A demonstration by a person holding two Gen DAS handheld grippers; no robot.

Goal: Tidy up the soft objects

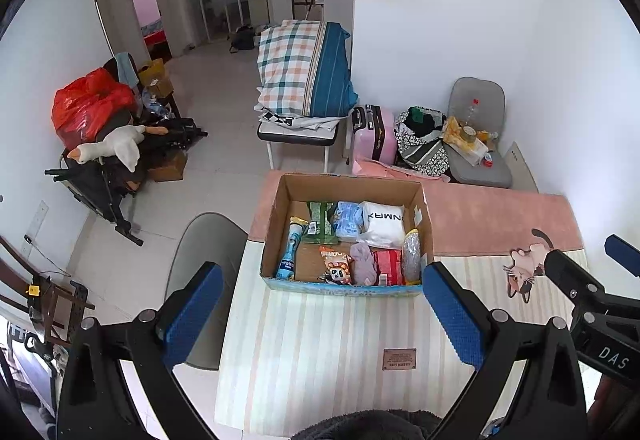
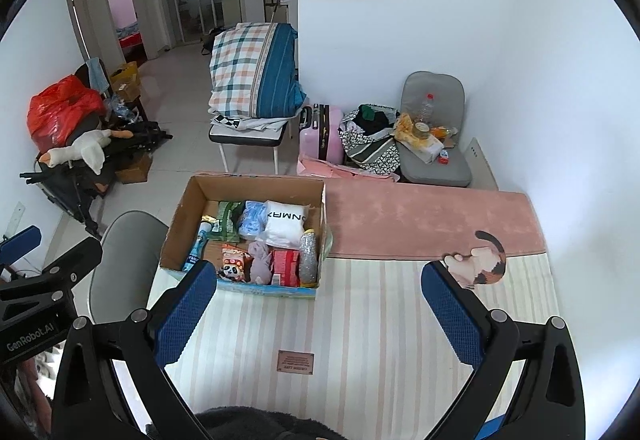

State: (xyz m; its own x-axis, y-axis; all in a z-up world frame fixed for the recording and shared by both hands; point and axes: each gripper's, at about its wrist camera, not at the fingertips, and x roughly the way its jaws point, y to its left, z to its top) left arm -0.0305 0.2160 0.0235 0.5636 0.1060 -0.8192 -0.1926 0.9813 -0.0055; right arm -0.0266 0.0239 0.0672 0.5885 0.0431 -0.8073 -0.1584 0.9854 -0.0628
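Note:
An open cardboard box point(image 1: 280, 199) point(image 2: 182, 211) stands on a striped table mat point(image 1: 320, 340) point(image 2: 360, 320). It holds a white packet point(image 1: 386, 222) point(image 2: 286, 222), a pale blue packet point(image 1: 348, 220), a green packet point(image 1: 320, 222), a panda snack bag point(image 1: 336, 266) point(image 2: 232, 266), a mauve cloth point(image 1: 363, 266) point(image 2: 259, 264), a red pack point(image 1: 389, 266) and a bottle point(image 1: 290, 252). My left gripper point(image 1: 322, 306) is open and empty, held above the mat in front of the box. My right gripper point(image 2: 316, 302) is open and empty, to the right of the left one.
A pink mat point(image 1: 492, 215) lies behind the box. A grey chair point(image 1: 208, 260) stands left of the table. On the floor beyond are a bench with a folded plaid quilt point(image 1: 304, 67), a pink suitcase point(image 1: 374, 135), a grey seat point(image 1: 476, 143) and a goose plush point(image 1: 112, 145).

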